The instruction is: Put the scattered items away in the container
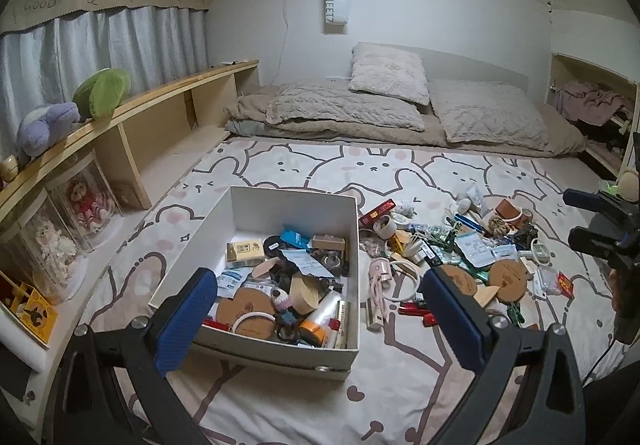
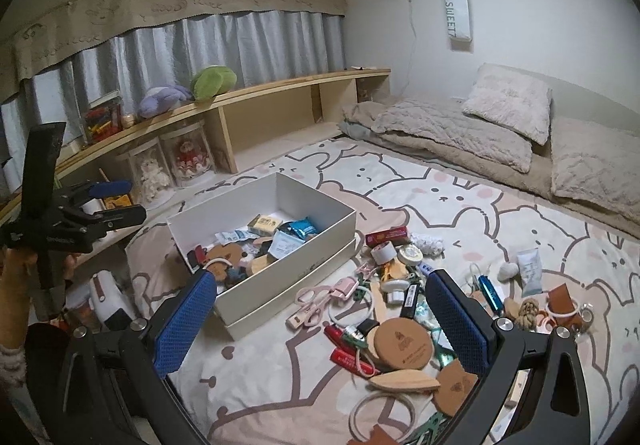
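A white box (image 1: 292,201) sits on the cartoon-print bed cover, holding several small items such as cork coasters, packets and tape. My left gripper (image 1: 320,313) hovers open and empty over the box's near end. To the right of the box lies a scattered pile (image 1: 460,253) with a round cork coaster (image 2: 404,343), pink scissors (image 2: 316,301), red lighters (image 2: 352,359) and a blue tube (image 2: 490,291). Above this pile my right gripper (image 2: 320,321) hangs open, holding nothing. The box (image 2: 288,285) is to its left. Each gripper shows in the other's view, the right gripper (image 1: 576,217) and the left gripper (image 2: 124,201), both open.
A long wooden shelf (image 2: 260,93) with plush toys (image 2: 212,83) and doll display cases (image 2: 188,161) runs along the left. Pillows and a folded quilt (image 1: 384,109) lie at the far end. A hand (image 2: 16,265) holds the left tool. Bare bed cover (image 1: 360,165) lies beyond the box.
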### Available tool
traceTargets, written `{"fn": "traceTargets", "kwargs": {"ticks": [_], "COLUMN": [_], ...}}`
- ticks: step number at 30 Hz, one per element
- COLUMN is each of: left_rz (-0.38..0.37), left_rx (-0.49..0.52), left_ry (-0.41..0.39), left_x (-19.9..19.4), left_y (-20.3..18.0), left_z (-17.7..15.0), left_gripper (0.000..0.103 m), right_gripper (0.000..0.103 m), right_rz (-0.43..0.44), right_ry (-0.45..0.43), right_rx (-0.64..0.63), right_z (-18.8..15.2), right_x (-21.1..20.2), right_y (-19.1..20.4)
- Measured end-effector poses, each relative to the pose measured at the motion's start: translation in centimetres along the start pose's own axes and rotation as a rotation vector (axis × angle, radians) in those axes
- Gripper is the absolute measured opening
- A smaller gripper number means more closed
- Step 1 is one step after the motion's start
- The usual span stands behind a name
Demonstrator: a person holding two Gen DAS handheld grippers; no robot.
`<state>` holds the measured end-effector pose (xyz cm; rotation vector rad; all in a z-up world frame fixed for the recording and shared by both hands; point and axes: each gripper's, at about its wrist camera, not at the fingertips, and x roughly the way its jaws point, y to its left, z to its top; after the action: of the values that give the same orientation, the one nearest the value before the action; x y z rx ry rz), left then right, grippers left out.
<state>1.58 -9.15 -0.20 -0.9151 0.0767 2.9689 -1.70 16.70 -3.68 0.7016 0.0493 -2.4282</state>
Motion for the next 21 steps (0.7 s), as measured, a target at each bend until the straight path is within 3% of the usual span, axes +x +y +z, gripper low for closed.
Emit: {"fn": "traceTargets", "kwargs": {"ticks": [21], "left_rz": [-0.007], "left_rx": [-0.023], "left_ry": [-0.010], "left_x": [-0.9], "left_y": [0.0], "left_z": [-2.1], "left_gripper": [0.103], "right_gripper": [0.103], "right_rz": [-0.043], "right_ry": [0.004], "right_rx": [-0.012], "right_z": [-1.7], "right_x": [-1.8], "right_y": [0.7]}}
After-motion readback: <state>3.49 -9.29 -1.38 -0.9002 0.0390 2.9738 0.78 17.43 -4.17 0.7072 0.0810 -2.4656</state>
